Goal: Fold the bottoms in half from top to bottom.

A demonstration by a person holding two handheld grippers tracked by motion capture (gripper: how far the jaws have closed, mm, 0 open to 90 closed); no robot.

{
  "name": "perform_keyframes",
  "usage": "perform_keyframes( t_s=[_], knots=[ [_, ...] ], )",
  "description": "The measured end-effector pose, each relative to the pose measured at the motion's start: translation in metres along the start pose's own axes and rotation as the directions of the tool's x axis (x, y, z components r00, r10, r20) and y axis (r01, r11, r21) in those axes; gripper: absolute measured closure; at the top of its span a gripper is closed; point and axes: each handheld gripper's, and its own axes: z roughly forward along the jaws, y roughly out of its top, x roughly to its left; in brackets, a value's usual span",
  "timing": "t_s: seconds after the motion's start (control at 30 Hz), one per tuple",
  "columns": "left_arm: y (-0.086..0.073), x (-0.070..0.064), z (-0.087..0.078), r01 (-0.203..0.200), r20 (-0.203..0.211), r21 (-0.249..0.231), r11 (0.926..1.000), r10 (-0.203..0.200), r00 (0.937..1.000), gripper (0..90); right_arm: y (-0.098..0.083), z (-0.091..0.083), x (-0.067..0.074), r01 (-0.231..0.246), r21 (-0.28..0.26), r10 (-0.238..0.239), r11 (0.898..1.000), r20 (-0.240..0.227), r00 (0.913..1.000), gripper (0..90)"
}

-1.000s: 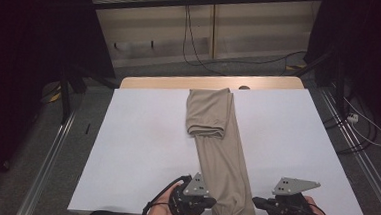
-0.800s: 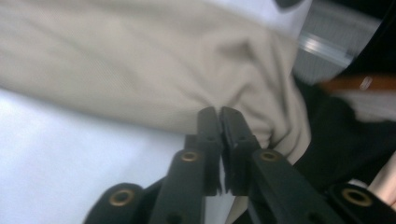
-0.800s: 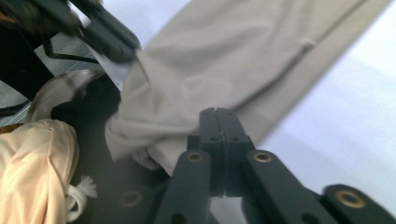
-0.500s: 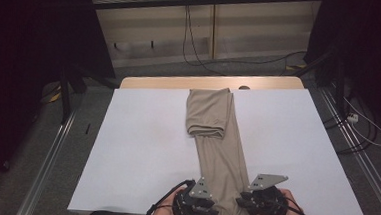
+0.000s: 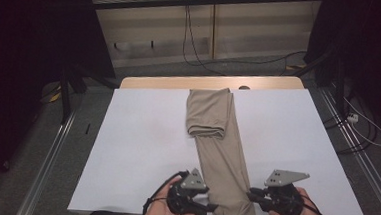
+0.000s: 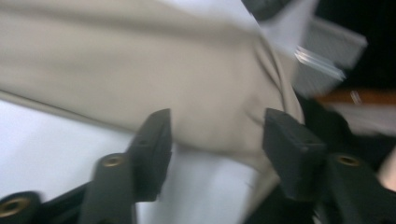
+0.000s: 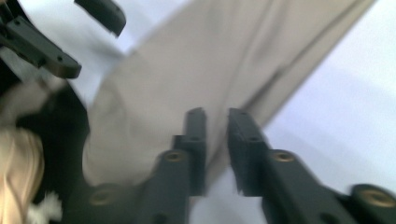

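Black grippers [image 5: 207, 207], grey three-cornered plates, brass screws

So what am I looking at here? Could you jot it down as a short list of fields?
setting: white table, seen from above
item: beige trousers, lying lengthwise, far end folded back on itself
left gripper: at the cloth's near left edge, jaws just been opening, wide apart, cloth ahead of them
right gripper: at the near right edge, jaws just been opening, narrow gap, nothing visibly pinched
hands: one on each gripper, at the near table edge

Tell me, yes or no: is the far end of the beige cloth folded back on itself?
Yes, the beige cloth is doubled over at its far end in the high view.
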Motion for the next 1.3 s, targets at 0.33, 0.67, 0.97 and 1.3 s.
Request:
perform_keyframes(
  t_s=[0.33, 0.67, 0.97, 1.3],
  knots=[
    [0.032, 0.128, 0.006, 0.124, -0.249, -0.123, 0.9847, -0.151, 0.9567, 27.5, 0.09, 0.062, -0.07, 0.053, -0.115, -0.048, 0.992, 0.046, 0.9978, 54.9],
    [0.041, 0.185, 0.039, 0.19, -0.294, -0.097, 0.9769, -0.211, 0.9322, 36.3, 0.134, 0.134, -0.105, 0.111, -0.048, -0.108, 0.993, 0.067, 0.992, 46.4],
    [0.036, 0.194, 0.052, 0.2, -0.257, -0.05, 0.9785, -0.206, 0.9442, 54.1, 0.13, 0.155, -0.106, 0.178, -0.001, -0.177, 0.984, 0.105, 0.9786, 68.1],
    [0.055, 0.193, 0.06, 0.166, -0.27, -0.044, 0.9851, -0.172, 0.9473, 76.5, 0.135, 0.136, -0.122, 0.066, -0.035, -0.064, 0.997, 0.059, 0.9962, 83.3]
  ],
)
